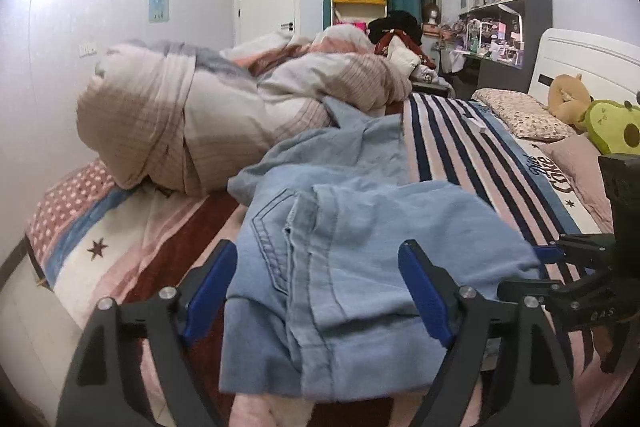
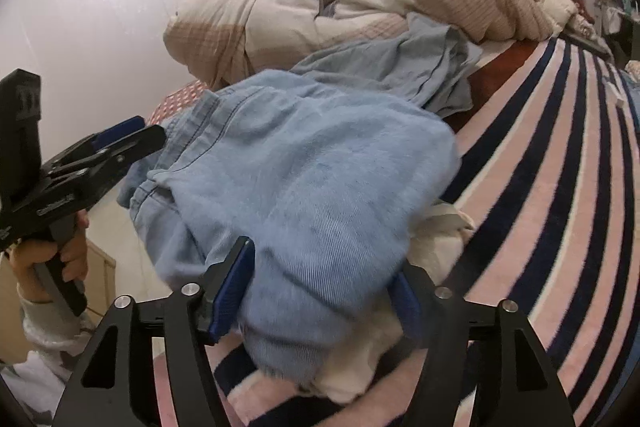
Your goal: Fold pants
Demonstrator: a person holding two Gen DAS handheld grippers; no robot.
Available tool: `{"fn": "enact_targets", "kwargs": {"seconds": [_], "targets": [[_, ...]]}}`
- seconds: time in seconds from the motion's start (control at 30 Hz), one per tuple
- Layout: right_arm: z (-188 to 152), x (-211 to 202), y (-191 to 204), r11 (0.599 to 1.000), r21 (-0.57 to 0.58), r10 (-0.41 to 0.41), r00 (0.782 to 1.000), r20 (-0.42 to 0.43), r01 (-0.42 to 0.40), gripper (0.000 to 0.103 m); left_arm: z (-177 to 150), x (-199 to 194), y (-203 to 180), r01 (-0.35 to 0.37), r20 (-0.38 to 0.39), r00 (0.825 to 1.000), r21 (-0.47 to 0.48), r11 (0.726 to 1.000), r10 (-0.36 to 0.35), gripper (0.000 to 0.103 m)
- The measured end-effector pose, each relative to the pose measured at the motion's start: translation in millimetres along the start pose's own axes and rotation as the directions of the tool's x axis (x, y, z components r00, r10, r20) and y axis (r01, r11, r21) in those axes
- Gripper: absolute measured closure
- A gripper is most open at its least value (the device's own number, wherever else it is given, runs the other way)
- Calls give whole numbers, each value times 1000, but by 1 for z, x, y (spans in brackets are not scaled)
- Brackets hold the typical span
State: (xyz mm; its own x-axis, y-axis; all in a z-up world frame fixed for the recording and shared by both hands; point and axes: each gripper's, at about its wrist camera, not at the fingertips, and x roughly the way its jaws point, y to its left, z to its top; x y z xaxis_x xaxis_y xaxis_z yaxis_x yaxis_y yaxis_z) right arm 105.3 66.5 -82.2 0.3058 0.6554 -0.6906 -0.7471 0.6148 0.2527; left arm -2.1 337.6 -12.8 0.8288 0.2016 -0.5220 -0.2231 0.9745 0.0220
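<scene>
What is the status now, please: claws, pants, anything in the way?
Both claws, left and right, open. Pants folded on the bed, between them. Rumpled duvet behind.

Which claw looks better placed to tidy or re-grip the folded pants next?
Probably the right claw: its open jaws straddle the near end of the folded pants, fabric bulging between the pads. The left claw is open too, but in the right wrist view it stands off the pants' side edge.
</scene>
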Motion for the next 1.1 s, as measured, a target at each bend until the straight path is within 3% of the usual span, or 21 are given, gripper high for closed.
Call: {"fn": "enact_targets", "kwargs": {"seconds": [0.17, 0.37, 0.53, 0.73, 0.9, 1.1], "targets": [[-13, -33, 1, 1000, -17, -20, 999, 30, 20, 34, 2, -34, -26, -19, 55, 998, 54, 998, 16, 5], [-36, -86, -2, 997, -34, -62, 993, 99, 65, 19, 2, -59, -66, 13, 95, 995, 63, 998, -19, 2], [-61, -134, -14, 989, -43, -131, 973, 190, 142, 9, 2, -71, -113, 60, 156, 985, 55, 997, -68, 1], [-95, -196, -39, 970, 4, -234, 924, 302, 245, 4, 2, -76, -183, 107, 255, 959, 76, 991, -123, 1], [-126, -236, -51, 915, 15, -380, 850, 364, 403, 0, -1, -73, -230, 168, 288, 939, 96, 981, -189, 1], [-159, -255, -65, 886, 68, -449, 810, 376, 459, 0, -10, -59, -262, 196, 246, 944, 118, 974, -220, 1]]}}
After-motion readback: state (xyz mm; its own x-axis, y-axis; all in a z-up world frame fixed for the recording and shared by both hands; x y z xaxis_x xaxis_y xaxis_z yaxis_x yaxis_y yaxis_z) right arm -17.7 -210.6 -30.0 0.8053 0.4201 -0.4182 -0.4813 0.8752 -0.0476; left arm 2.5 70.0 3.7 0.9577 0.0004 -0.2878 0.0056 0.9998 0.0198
